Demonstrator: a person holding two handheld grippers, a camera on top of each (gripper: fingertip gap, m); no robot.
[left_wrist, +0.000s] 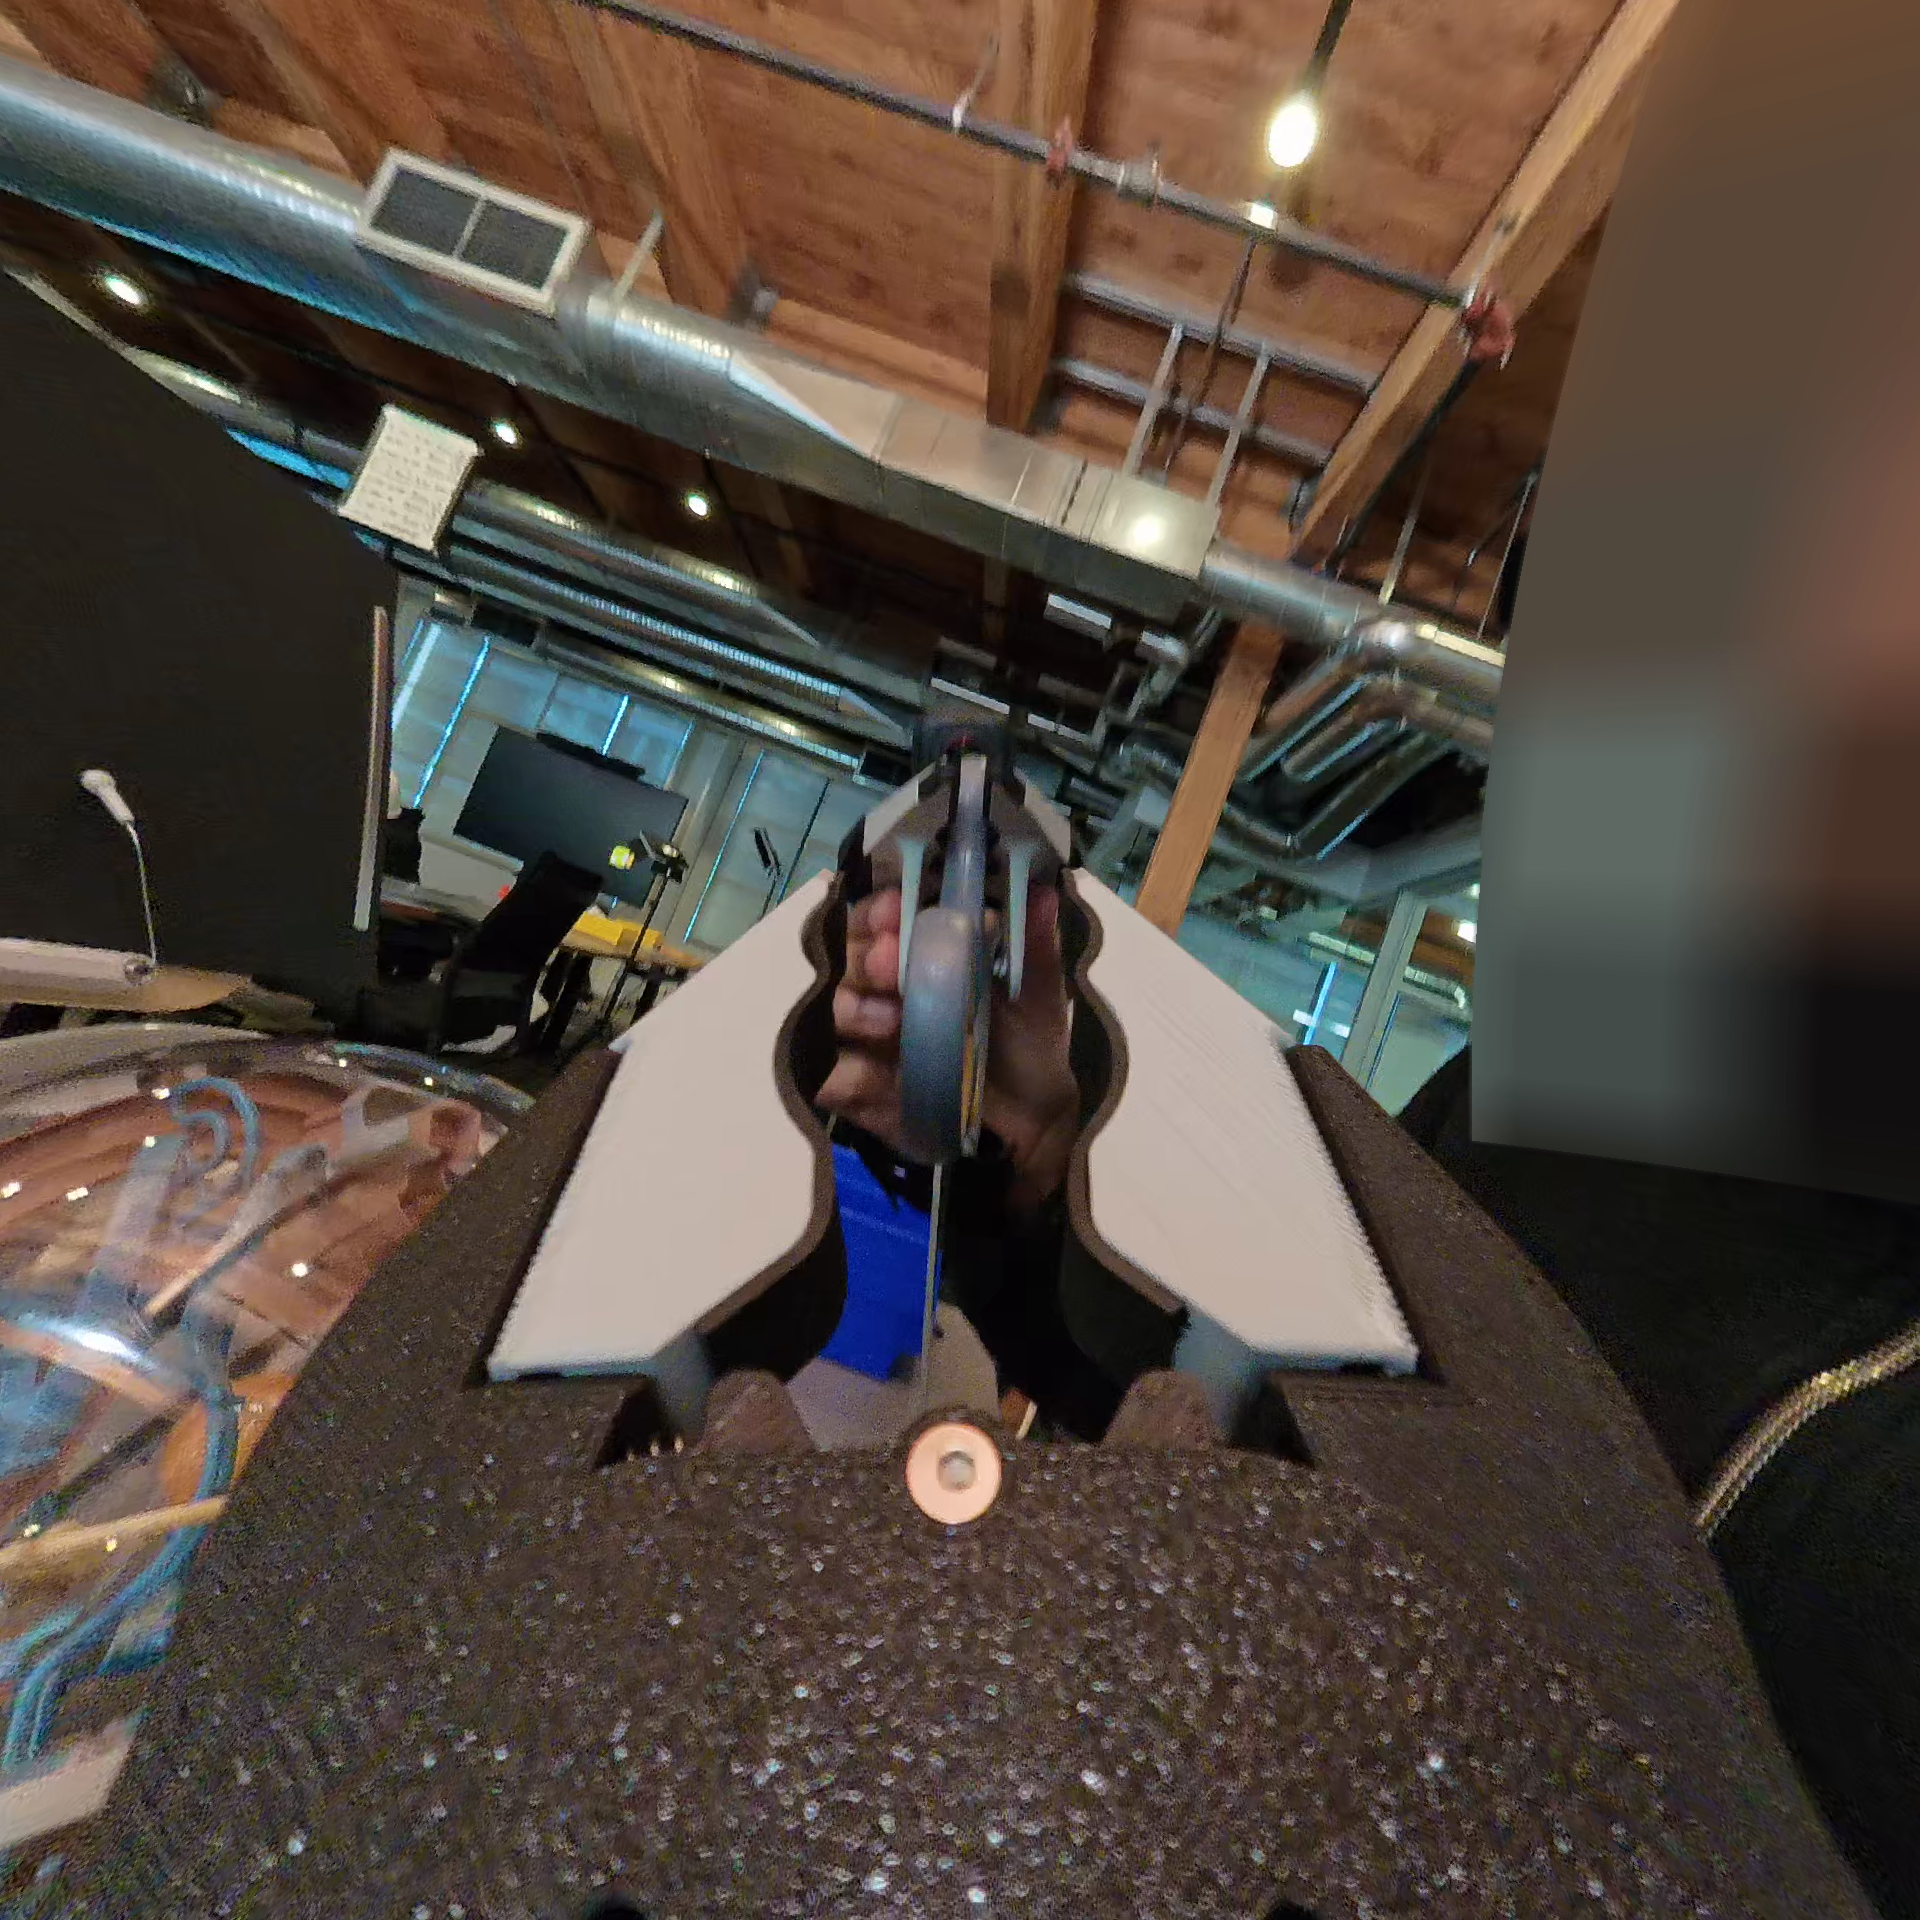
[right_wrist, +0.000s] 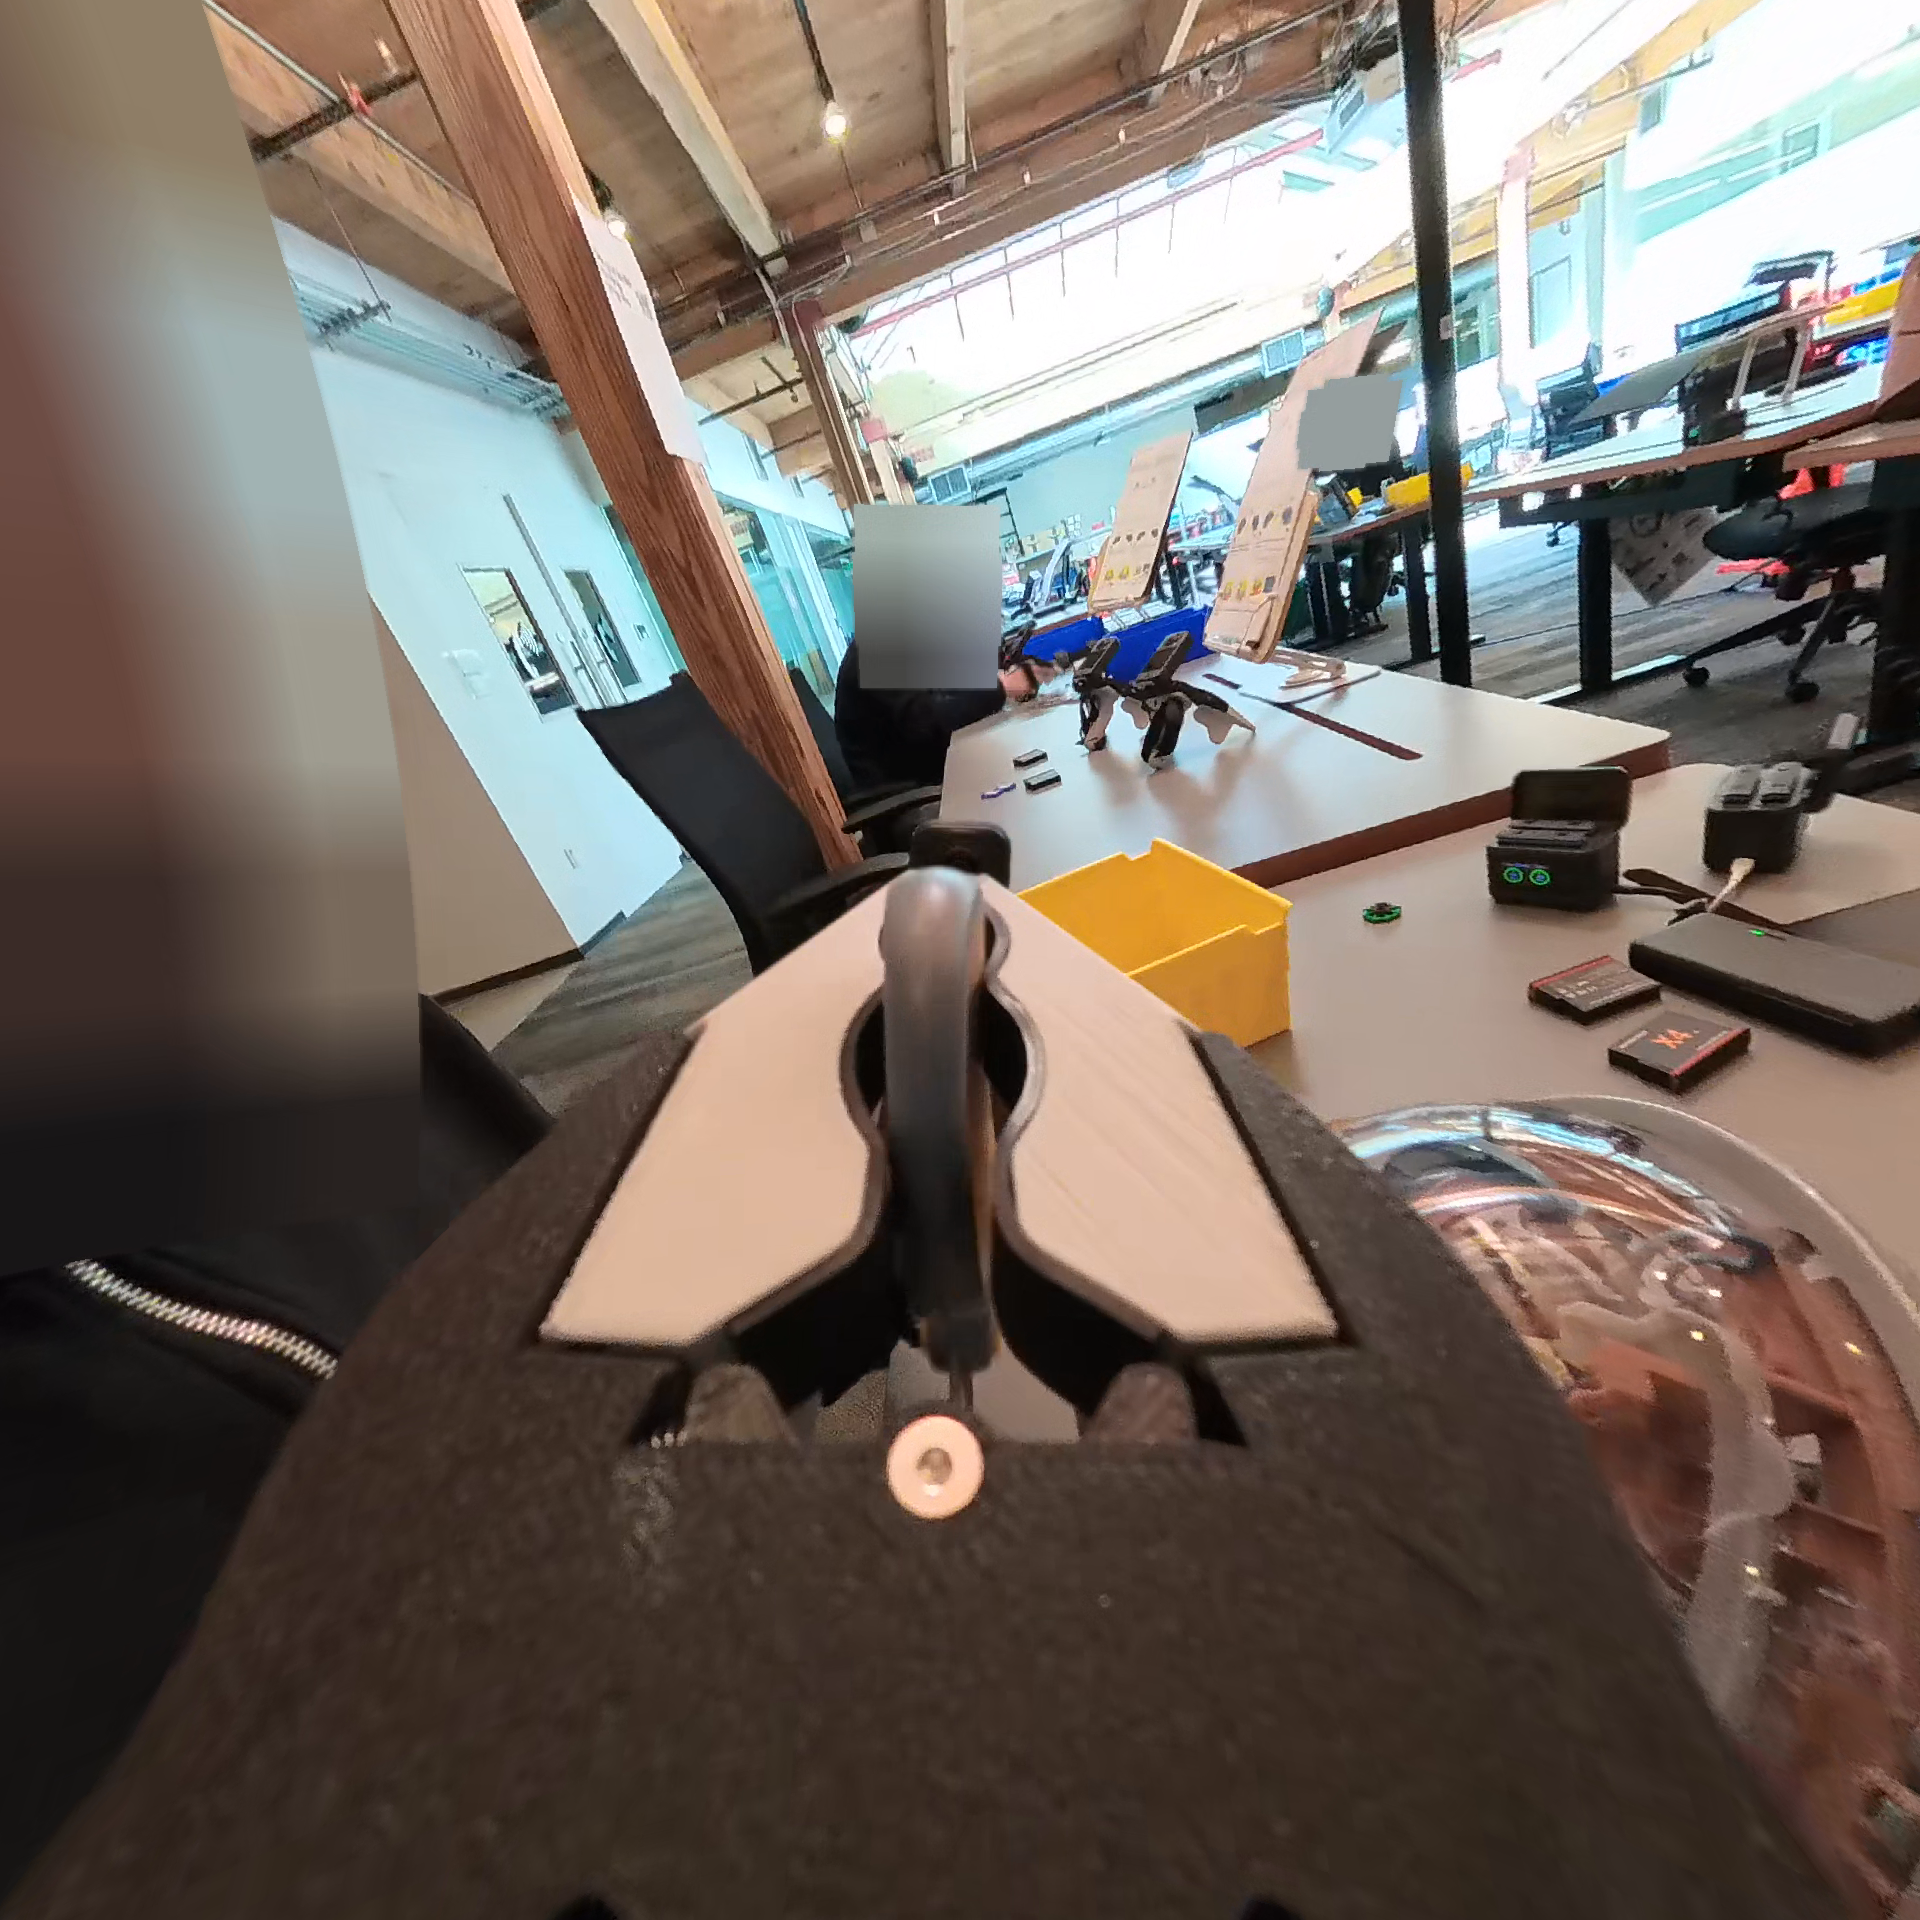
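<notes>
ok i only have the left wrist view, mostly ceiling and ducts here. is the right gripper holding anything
observer: Yes. The right gripper has its jaws shut on a dark grey curved plastic loop, which runs lengthwise between them.
operator: anything on the table past it
observer: A yellow open-topped plastic bin sits on the grey table just beyond the jaws, slightly to their right.
operator: and further right
observer: A flat black power bank with a small green light lies on that same table, further right than the bin.
</notes>
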